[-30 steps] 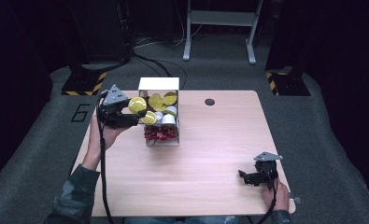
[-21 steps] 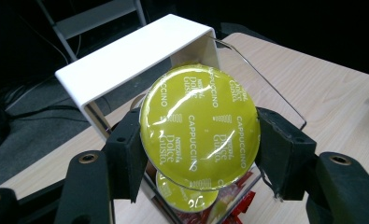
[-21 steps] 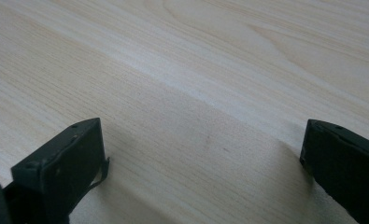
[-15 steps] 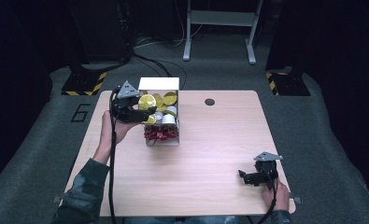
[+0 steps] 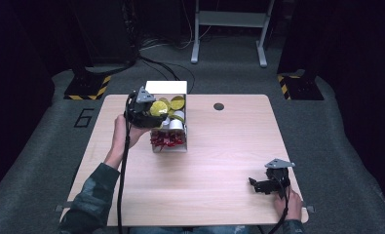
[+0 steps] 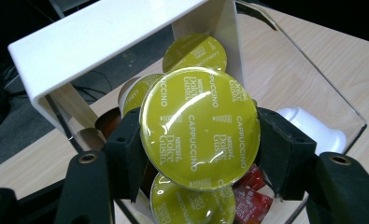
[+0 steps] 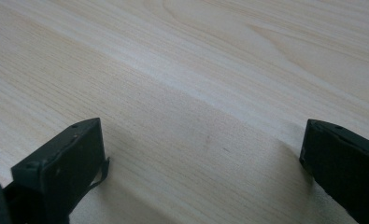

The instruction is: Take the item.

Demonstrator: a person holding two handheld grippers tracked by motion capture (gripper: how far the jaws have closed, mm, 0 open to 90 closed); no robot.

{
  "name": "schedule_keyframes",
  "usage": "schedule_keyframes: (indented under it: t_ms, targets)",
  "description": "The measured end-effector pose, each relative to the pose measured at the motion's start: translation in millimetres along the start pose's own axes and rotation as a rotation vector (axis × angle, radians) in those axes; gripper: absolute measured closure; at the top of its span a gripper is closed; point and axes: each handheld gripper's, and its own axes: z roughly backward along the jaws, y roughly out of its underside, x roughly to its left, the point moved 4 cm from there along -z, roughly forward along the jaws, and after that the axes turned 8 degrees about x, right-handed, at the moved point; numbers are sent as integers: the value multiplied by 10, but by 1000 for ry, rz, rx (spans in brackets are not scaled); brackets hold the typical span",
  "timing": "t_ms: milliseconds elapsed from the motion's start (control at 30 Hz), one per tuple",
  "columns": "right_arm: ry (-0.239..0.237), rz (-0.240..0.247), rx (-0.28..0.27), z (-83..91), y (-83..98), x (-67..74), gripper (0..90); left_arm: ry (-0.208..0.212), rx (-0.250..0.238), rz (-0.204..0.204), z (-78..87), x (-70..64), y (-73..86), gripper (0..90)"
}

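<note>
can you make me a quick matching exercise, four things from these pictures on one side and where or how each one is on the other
Things:
1. left gripper
2. right gripper
3. red capsules
4. round hole in the table

States or places:
A. at the near end of the clear box
B. shut on a yellow-lidded coffee capsule over the box
C. on the far side of the table, right of the box
D. open, low over bare wood near the table's right front corner

Pairs: 1-B, 2-D, 3-A, 4-C
</note>
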Motion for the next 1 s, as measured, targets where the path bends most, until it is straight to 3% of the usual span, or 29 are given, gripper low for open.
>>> schedule_keyframes:
  t_ms: [200, 600, 767, 1000]
  targets:
    - [0, 1, 0, 0, 0, 0, 0, 3, 27, 11, -117, 7, 29, 392]
    - [0, 0, -1, 0, 0, 0, 0, -35, 75, -44, -170, -91, 21, 391]
    - [0, 0, -1, 0, 0, 0, 0, -47, 84, -42, -176, -104, 21, 382]
    - [1, 0, 2, 2, 1, 1, 0, -51, 65, -25, -153, -95, 17, 236]
